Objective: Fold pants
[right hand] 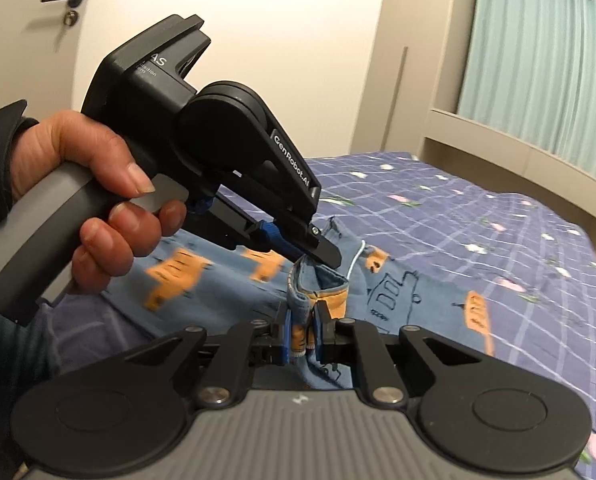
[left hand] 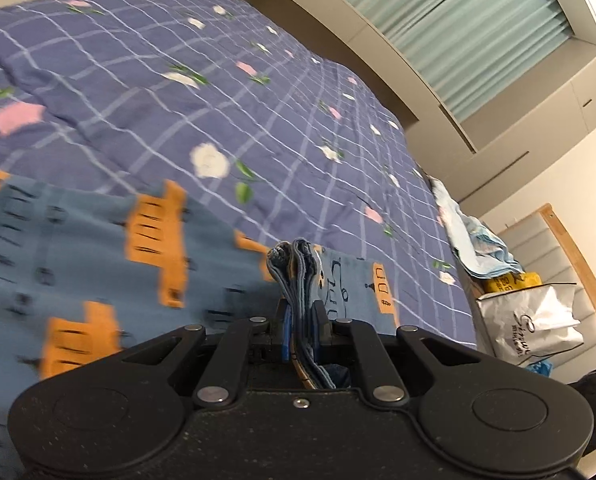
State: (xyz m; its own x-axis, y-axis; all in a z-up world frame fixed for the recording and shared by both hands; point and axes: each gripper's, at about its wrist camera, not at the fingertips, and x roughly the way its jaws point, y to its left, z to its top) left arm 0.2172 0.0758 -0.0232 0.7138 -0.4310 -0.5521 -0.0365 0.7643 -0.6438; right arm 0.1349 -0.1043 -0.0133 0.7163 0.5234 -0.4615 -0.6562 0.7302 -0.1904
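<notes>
The pants (left hand: 97,264) are blue with orange house prints and lie spread on the bed. My left gripper (left hand: 302,320) is shut on a bunched edge of the pants that sticks up between its blue pads. In the right wrist view the pants (right hand: 398,300) lie across the bed, and my right gripper (right hand: 302,332) is shut on another fold of the same edge. The left gripper (right hand: 322,254) also shows there, held in a hand, its tips pinching the cloth just beyond my right gripper.
The bed is covered by a purple checked quilt (left hand: 217,92) with flowers. A headboard ledge (right hand: 518,148) and green curtain (right hand: 538,60) stand behind. Bags (left hand: 526,328) and cloth sit beside the bed at right. A door (right hand: 25,52) is at far left.
</notes>
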